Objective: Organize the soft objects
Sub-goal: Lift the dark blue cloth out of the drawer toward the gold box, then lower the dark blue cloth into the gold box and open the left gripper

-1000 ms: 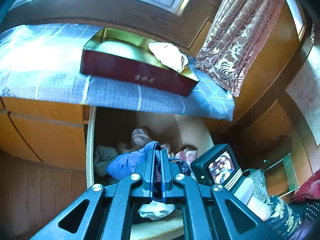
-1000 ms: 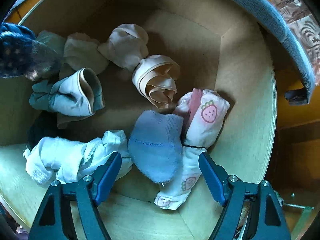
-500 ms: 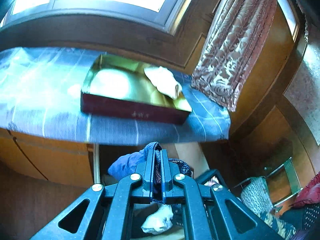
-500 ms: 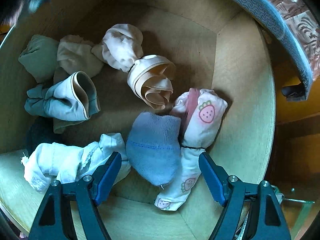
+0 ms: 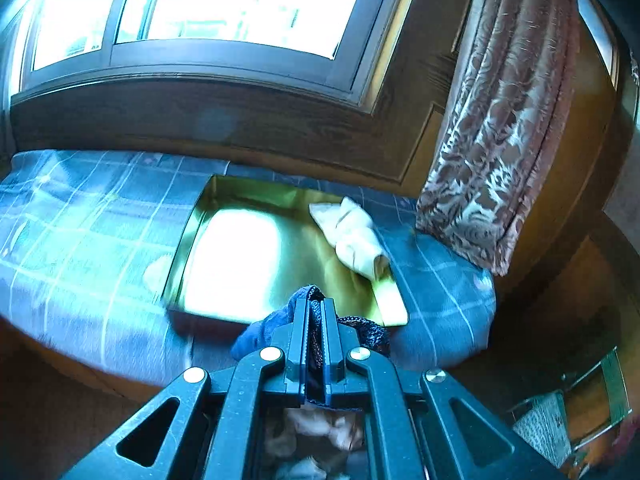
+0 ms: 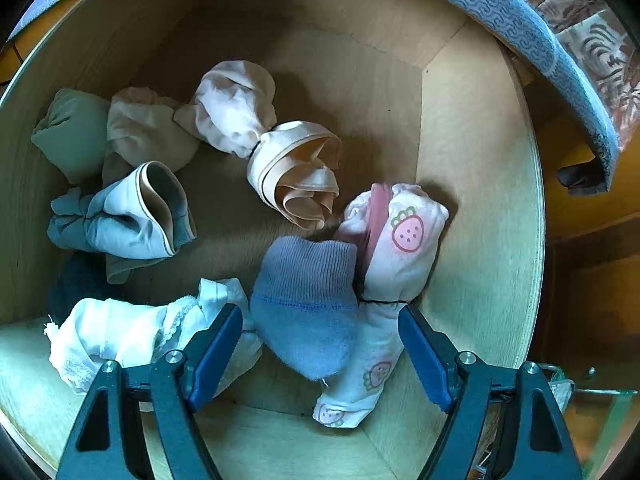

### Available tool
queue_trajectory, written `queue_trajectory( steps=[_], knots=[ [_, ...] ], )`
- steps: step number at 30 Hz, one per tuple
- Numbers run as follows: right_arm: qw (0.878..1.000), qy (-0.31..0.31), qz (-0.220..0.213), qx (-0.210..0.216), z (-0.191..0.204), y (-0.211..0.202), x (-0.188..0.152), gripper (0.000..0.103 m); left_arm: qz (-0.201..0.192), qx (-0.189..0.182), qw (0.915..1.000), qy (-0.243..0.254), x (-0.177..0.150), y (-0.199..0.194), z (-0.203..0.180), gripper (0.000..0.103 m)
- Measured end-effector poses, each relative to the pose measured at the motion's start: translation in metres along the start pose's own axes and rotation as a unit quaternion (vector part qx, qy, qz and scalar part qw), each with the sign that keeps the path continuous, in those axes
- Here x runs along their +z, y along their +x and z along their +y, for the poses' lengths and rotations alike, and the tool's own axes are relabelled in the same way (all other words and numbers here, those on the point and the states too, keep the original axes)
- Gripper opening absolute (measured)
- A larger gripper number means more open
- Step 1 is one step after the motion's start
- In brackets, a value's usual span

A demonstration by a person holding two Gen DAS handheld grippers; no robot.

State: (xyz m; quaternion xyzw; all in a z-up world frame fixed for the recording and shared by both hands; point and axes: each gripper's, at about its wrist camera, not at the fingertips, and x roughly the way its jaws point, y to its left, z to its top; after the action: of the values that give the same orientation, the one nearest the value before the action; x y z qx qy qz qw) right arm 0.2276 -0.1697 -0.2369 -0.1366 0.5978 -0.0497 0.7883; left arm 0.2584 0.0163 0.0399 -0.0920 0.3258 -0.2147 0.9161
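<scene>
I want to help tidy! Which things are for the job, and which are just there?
For the job:
- dark blue cloth in the left gripper
- gold tray
- cream bundle
- blue sock
- strawberry sock
- drawer

Just there:
- curtain
- window
- blanket

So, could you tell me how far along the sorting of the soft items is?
Early. One cream bundle already lies in the gold tray. The left gripper grips a dark blue garment near the tray. The drawer holds several more; the right gripper hangs open above a blue sock.

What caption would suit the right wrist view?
Open right gripper poised over a blue sock among bundled garments in a wooden drawer.
</scene>
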Motion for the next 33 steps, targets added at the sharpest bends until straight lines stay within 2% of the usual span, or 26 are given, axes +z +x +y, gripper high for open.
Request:
queue_trajectory(
  steps=[4,11,20,26,31,32,33],
  knots=[
    [1.000,0.001,-0.006,0.004,-0.002,-0.001,-0.001,0.082,-0.001,0.004,1.0000,-0.007,0.029,0.022,-0.008,0.003],
    [1.000,0.000,-0.010,0.010,-0.002,-0.002,-0.003,0.082,0.000,0.014,0.9999,0.009,0.082,0.069,-0.026,0.003],
    [1.000,-0.001,-0.012,0.014,-0.001,-0.004,-0.004,0.083,0.036,0.059,0.9974,0.020,0.105,0.168,-0.030,0.003],
    [1.000,-0.004,-0.012,0.018,-0.001,-0.004,-0.004,0.084,0.065,0.082,0.9940,0.031,0.108,0.213,-0.029,0.004],
    [1.000,-0.005,-0.013,0.022,-0.001,-0.005,-0.004,0.085,0.076,0.085,0.9930,0.031,0.108,0.225,-0.031,0.011],
    [1.000,-0.005,-0.014,0.023,-0.001,-0.005,-0.004,0.085,0.078,0.085,0.9929,0.029,0.107,0.225,-0.030,0.015],
    [1.000,-0.005,-0.014,0.023,-0.001,-0.006,-0.004,0.085,0.079,0.089,0.9927,0.022,0.106,0.224,-0.027,0.024]
  ],
)
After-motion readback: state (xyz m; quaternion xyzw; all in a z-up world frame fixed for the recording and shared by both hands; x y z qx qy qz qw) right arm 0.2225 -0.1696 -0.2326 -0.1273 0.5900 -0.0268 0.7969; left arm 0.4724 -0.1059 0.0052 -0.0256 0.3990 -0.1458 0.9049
